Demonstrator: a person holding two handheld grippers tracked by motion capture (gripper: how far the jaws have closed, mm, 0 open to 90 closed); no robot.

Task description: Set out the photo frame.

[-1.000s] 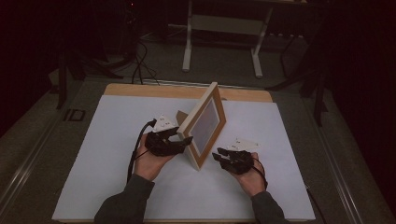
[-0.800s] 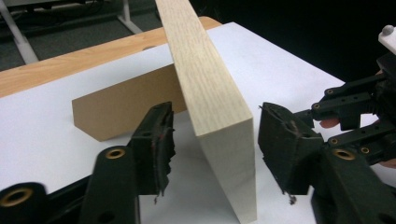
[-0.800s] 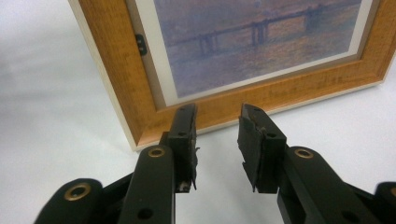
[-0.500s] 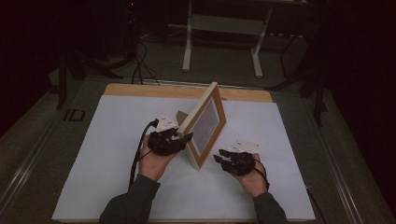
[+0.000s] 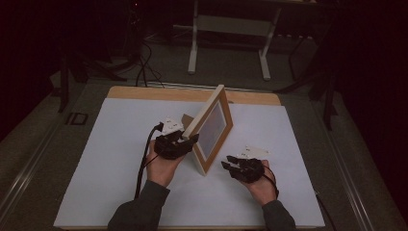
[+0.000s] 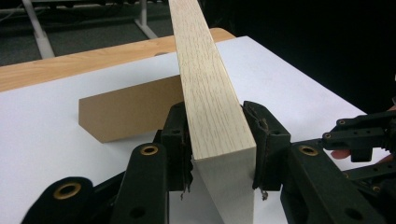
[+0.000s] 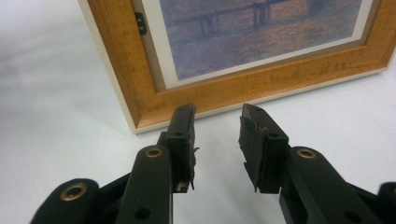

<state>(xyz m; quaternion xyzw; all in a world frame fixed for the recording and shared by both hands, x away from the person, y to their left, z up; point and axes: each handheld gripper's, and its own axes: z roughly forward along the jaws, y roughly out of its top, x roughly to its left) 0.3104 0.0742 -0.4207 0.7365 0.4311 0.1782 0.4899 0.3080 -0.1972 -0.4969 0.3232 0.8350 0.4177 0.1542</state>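
on white table [image 5: 110, 159], left gripper [image 5: 188, 140] clamps picture frame [image 5: 211, 130]; right gripper [image 5: 226, 162] gapes narrowly beside it.

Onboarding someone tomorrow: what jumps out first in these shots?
A wooden picture frame standing upright mid-table on the white sheet, propped by a brown cardboard stand behind it. The left claw is clamped on the frame's side edge. The right claw sits open just in front of the frame's lower corner, touching nothing.
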